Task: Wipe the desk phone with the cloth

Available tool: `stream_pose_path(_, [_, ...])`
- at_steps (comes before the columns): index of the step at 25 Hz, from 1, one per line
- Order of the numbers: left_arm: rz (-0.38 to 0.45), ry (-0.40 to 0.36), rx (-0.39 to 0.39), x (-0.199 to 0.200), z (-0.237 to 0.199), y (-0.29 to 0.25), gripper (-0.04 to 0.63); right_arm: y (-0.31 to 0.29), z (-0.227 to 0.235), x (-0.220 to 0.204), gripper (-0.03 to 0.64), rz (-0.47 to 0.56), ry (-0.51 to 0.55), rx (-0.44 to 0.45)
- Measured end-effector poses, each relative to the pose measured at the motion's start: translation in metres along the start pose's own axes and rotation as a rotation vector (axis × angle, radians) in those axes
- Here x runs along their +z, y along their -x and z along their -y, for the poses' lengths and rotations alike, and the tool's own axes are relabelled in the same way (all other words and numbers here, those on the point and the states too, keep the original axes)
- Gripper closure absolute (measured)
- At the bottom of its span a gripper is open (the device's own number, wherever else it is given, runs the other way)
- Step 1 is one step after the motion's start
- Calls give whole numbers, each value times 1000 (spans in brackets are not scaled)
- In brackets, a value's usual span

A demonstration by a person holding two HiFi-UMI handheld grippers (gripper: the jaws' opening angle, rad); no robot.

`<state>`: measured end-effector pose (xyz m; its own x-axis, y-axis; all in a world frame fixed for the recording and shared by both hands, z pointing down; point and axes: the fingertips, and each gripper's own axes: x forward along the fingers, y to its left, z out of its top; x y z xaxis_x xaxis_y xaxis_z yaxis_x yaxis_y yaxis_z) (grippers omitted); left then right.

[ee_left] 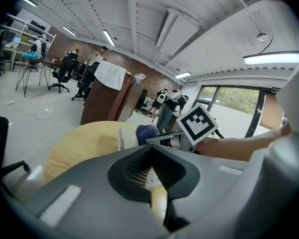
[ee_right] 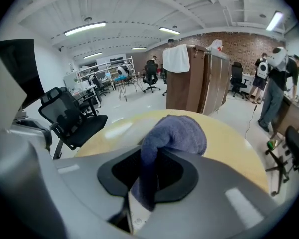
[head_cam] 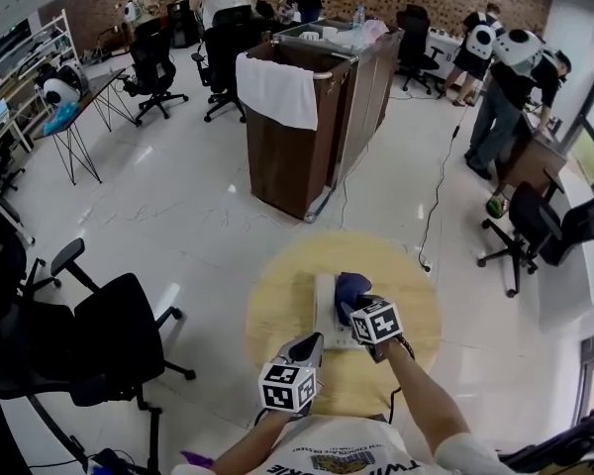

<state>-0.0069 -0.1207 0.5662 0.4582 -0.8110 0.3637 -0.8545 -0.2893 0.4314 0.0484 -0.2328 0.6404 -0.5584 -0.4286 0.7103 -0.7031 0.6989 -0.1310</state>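
Head view: desk phone [head_cam: 325,307] lies in the middle of the round wooden table [head_cam: 277,315]
Right gripper [head_cam: 354,311]: jaws clamped on the blue cloth [head_cam: 347,287] — bunched over the phone's far half
Left gripper [head_cam: 309,346]: jaws drawn close together, nothing between them — tip at the phone's near end

One round table [head_cam: 277,310], one desk phone [head_cam: 325,317], one blue cloth [head_cam: 350,287] and two grippers, the left gripper [head_cam: 310,342] and the right gripper [head_cam: 350,307], sit at lower centre of the frame, and one brown cabinet [head_cam: 277,156] with one white towel [head_cam: 277,92] at upper centre.
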Motion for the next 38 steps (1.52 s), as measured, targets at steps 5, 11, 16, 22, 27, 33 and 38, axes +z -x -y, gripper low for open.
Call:
stream_pose_path(5, [-12,-14,-25,-2,6,-3,601,6,-15,-11,546,-3,-2,19])
stream_pose_path(11, [-22,-31,-58,-7,16,-10,601,16,-31,-44,546,-9,-15,27])
stream_pose_path(16, [-36,-37,-81,-9,23,-17,601,25,-41,-67,546,-11,-53,29])
stream_pose_path(22, [-48,-56,-105,-10,31,-20,601,34,-62,-96,546,-34,-50,29])
stream_pose_path(27, [-59,-46,-102,-15,28,-19,601,34,-72,-112,546,-51,-77,37])
stream_pose_path(33, [-50,-34,-91,-15,23,-16,601,47,-65,-103,546,-16,-70,15])
stream_pose_path(38, [-44,-31,-84,-13,19,-17,601,67,-32,-67,546,75,-83,-38])
